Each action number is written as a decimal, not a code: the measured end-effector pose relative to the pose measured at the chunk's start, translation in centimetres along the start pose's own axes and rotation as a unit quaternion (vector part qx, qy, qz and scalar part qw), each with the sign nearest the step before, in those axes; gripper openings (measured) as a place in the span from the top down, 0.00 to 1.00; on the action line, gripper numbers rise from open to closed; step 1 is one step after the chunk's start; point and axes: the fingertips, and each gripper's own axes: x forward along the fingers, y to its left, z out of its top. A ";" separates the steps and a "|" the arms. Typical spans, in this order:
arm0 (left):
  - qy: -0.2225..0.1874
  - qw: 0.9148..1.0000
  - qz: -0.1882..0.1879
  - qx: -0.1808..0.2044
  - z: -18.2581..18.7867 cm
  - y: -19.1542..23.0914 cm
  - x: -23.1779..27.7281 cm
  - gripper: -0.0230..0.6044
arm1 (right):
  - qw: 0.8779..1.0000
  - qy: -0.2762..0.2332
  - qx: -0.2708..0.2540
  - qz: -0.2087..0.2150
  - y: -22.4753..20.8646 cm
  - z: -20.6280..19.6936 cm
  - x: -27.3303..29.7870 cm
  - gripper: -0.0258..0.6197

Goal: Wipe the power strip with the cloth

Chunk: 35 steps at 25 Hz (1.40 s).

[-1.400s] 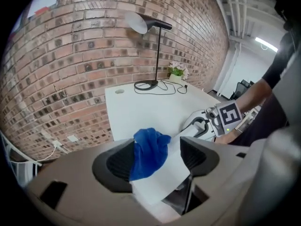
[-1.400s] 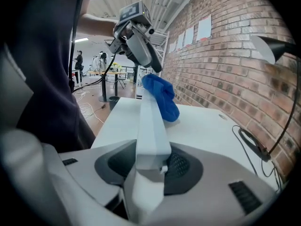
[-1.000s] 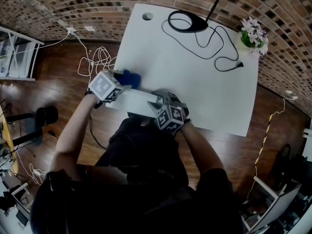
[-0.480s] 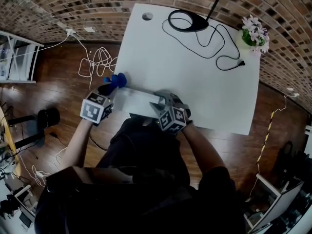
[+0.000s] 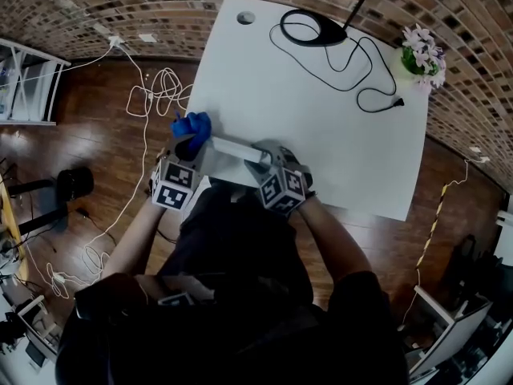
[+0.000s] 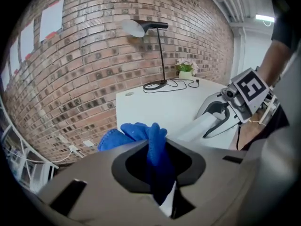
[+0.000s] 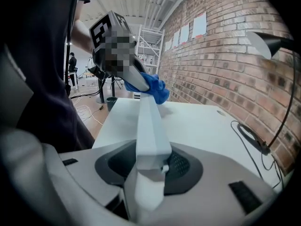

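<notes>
This looks like a work room or a lab. A brick wall runs far past the white table. A lamp and flowers stand well past the right tongs. Wires lie on the wood floor beside the left tongs. A metal shelf stands farther left.

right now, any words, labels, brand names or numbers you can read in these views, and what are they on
No readable text in any view.
On the marker cubes: black-and-white square patterns only, no lettering.
On the sheets pinned to the brick wall: too small to tell if anything is printed.
On the power strip: plain white faces, no print visible.
On the cloth: no tag or print showing.
</notes>
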 end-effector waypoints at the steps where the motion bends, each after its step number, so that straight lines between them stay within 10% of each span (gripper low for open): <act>1: -0.002 1.000 -0.005 -0.012 0.0 0.0 0.0 0.86 | 1.000 -0.001 0.000 0.000 0.1 -0.1 0.1 0.70; 35: -0.023 0.990 -0.135 0.020 5.0 -13.3 2.6 0.86 | 0.999 -0.026 0.013 0.025 0.2 0.1 -0.1 0.72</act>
